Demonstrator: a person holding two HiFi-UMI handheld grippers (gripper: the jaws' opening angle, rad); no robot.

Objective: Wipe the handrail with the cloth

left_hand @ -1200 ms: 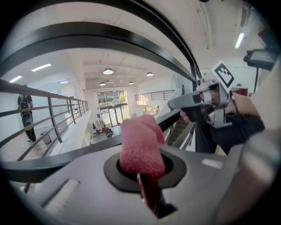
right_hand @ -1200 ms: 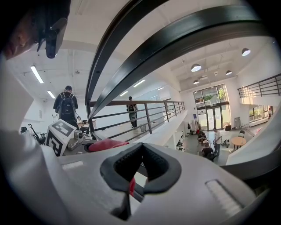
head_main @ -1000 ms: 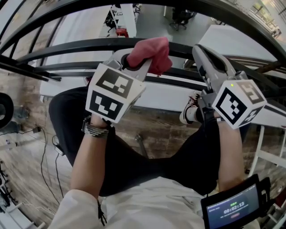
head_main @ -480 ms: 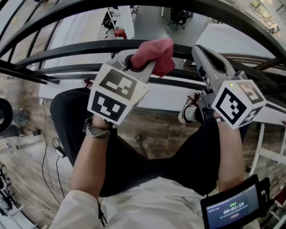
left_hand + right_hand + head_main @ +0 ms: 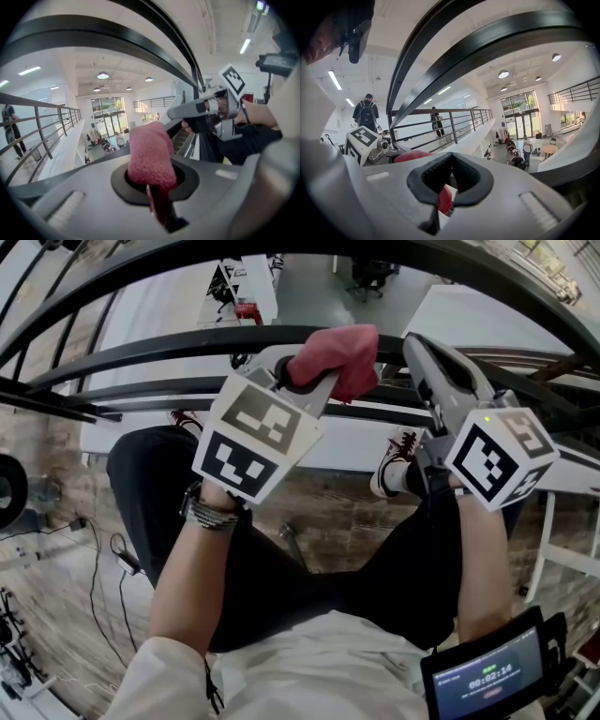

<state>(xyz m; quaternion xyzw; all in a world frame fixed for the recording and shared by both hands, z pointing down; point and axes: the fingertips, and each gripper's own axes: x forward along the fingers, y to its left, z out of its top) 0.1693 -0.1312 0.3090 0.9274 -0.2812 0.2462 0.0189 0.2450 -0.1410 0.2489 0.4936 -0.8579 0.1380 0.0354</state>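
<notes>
The left gripper (image 5: 302,379) was clamped on a pink terry cloth (image 5: 336,351), its jaws pressed tight on the lower fold. The rest of the cloth bulged up past the tips. From the head view the cloth lay against the black handrail (image 5: 169,338), far and middle in the scene, just left of the right gripper (image 5: 417,348). The left gripper view showed the same cloth (image 5: 149,157) wedged between the dark pads (image 5: 185,180), with the handrail (image 5: 93,35) arching overhead and the right gripper's marker cube (image 5: 233,79) off to the right.

In its own view the right gripper (image 5: 451,161) had its jaws closed together with the pad tips meeting. A red patch showed low in the slit between them, probably the cloth (image 5: 412,155) seen beyond rather than anything pinched. The handrail (image 5: 487,51) curved across above.

The only legible writing was on a small screen (image 5: 486,676) at the near right, where a timer seemed to read 00:02:14. The left gripper's marker cube (image 5: 255,439) carried only a black-and-white square pattern. A beaded bracelet (image 5: 211,512) circled the left wrist.
</notes>
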